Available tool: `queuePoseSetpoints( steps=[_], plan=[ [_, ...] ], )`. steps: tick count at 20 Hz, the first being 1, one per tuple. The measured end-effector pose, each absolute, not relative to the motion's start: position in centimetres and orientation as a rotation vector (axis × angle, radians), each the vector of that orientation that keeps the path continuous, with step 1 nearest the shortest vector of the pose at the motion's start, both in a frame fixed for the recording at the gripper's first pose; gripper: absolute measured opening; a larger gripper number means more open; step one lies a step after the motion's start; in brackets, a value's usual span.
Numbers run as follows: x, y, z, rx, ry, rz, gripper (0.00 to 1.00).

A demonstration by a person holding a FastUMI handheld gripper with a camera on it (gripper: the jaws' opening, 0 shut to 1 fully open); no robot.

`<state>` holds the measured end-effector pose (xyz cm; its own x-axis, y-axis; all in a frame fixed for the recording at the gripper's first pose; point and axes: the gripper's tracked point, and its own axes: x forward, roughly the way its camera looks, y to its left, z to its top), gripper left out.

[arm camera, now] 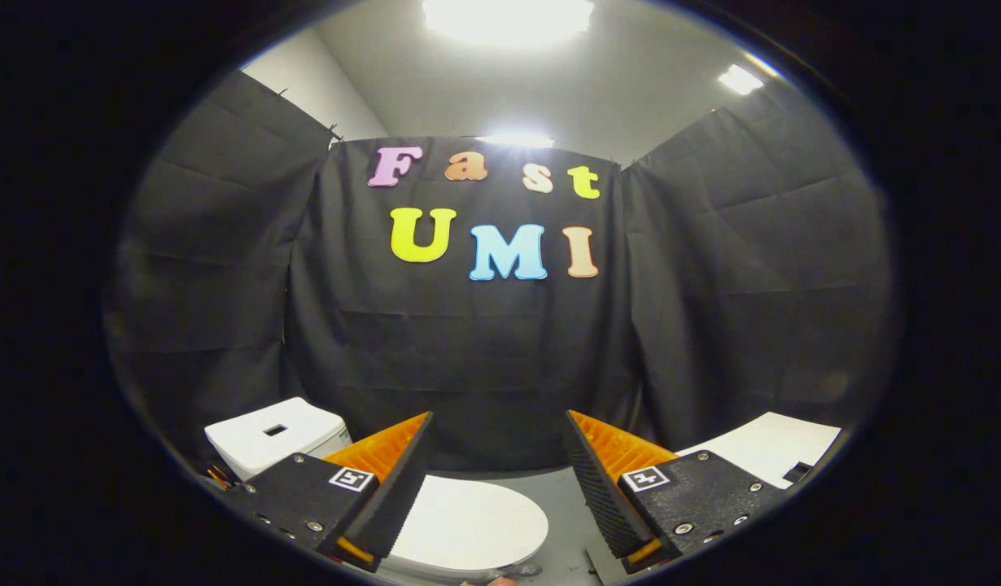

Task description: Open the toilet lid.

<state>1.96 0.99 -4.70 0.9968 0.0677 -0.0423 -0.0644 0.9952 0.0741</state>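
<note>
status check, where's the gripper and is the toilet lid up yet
Gripper open, fingers spread, holding nothing. Toilet lid down flat, below and between the fingers, untouched. Tank beyond the left finger. Nothing seen blocking the lid.

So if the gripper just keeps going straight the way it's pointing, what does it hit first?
Probably the black cloth booth wall. The open gripper points level, over the closed white oval toilet lid lying below its fingers, so it would likely pass over it. Depth is unclear.

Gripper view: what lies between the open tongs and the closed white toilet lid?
Nothing: the tongs hang open above the closed white toilet lid, with only air and grey floor between, in the gripper view.
</note>
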Motion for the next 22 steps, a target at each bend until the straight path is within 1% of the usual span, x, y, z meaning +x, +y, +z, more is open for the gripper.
queuePoseSetpoints(
  steps=[9, 15, 22],
  plan=[
    [3.0, 1.6, -11.2, 0.169, 0.188, 0.079, 0.95],
    [2.9, 1.8, -16.4, 0.366, 0.259, 0.101, 0.94],
    [1.8, 1.2, -24.3, 0.596, 0.359, 0.036, 0.96]
  ],
)
